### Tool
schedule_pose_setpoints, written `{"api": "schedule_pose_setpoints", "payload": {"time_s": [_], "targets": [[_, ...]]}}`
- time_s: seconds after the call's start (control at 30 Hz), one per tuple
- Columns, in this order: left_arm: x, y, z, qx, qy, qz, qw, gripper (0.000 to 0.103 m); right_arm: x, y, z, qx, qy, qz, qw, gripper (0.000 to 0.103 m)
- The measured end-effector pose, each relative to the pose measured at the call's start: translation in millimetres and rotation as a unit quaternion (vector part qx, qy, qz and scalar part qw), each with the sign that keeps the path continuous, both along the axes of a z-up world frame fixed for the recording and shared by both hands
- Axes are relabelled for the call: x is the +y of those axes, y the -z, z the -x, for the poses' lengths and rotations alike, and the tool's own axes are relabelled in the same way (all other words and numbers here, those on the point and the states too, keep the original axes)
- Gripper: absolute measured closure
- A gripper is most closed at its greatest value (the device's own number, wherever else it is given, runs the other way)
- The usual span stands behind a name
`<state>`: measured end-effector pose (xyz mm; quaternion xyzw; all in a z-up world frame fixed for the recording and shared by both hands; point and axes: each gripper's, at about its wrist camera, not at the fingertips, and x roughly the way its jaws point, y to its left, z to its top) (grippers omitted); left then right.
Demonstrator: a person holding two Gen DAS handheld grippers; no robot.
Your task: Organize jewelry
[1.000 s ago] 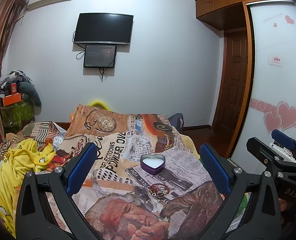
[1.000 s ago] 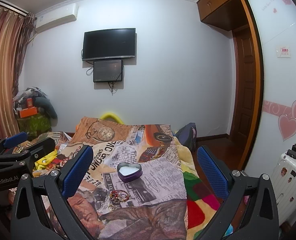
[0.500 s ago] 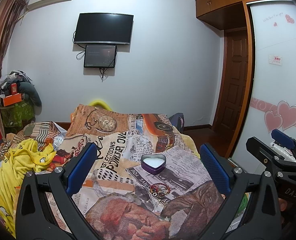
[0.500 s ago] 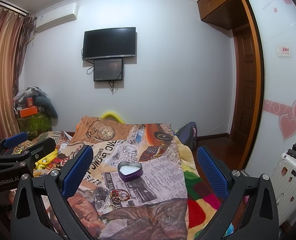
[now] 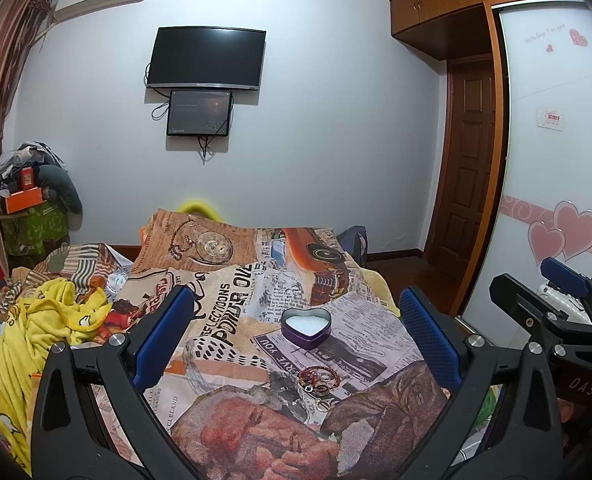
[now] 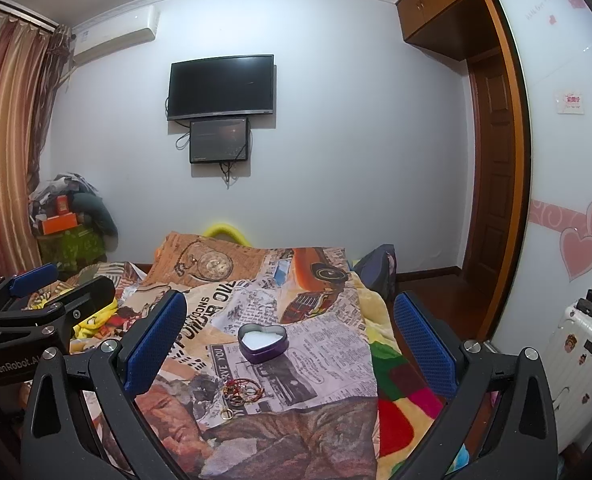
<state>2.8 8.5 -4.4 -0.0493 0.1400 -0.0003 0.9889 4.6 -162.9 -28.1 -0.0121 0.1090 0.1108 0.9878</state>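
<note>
A purple heart-shaped tin with a white inside sits open on the printed blanket. It also shows in the right wrist view. A small pile of jewelry, red cords and gold rings, lies just in front of it, also in the right wrist view. My left gripper is open and empty, held above the bed short of the pile. My right gripper is open and empty too, to the right of the left one.
A yellow garment lies crumpled on the bed's left. A colourful blanket hangs at the bed's right edge. A white suitcase stands at right by the wardrobe door. A television hangs on the far wall.
Both views have shifted only slightly. The tin and jewelry have not moved. Both grippers stay open.
</note>
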Motion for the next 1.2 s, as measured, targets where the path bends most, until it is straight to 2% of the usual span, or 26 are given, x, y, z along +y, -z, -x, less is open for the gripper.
{"api": "schedule_pose_setpoints", "payload": {"time_s": [0.87, 1.2], "targets": [[-0.2, 1.3, -2.3, 0.004, 0.000, -0.002, 1.0000, 0.000, 1.4, -1.3, -7.6, 0.011, -0.002, 0.003, 1.000, 0.000], [9.6, 20.2, -32.0, 0.048, -0.008, -0.004, 0.9988, 0.000, 7.2, 10.0, -33.3, 0.052, -0.001, 0.014, 0.999, 0.000]]}}
